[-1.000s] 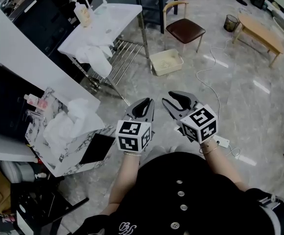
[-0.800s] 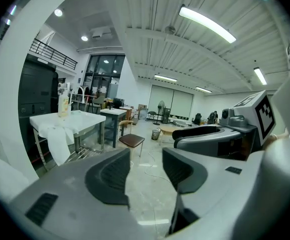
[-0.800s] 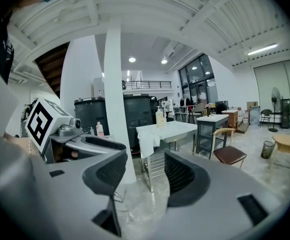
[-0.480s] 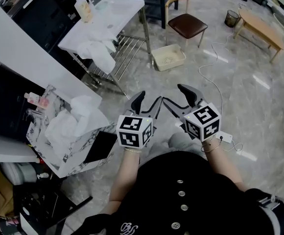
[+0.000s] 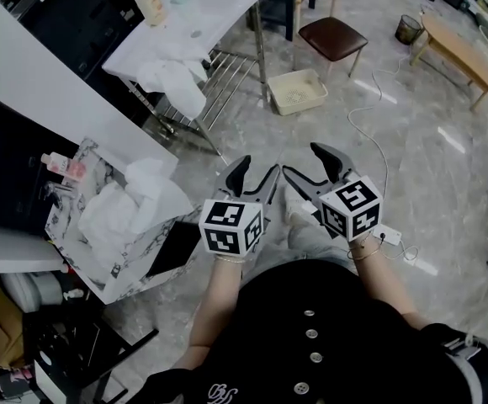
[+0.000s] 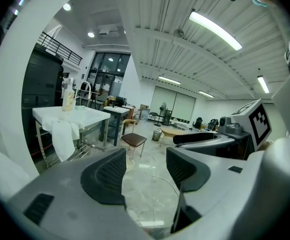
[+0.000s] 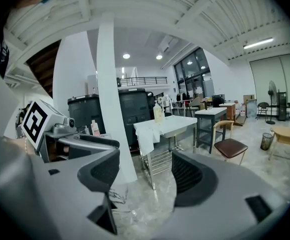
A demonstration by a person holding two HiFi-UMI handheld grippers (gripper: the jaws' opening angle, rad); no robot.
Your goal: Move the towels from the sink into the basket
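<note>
Item: one white towel, crumpled, draped over the front edge of the white sink. My left gripper and right gripper: jaws apart, empty, well away from it.

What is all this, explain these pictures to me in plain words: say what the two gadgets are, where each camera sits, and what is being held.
A person holds two hand tools, no robot. The head view looks down from their head: the left gripper and right gripper, each with a marker cube. The other two pictures come from cameras riding on each gripper, looking along its jaws. Both stand open with nothing between them. Ahead, a white towel hangs over the sink; a pale basket sits on the floor near it.
</note>
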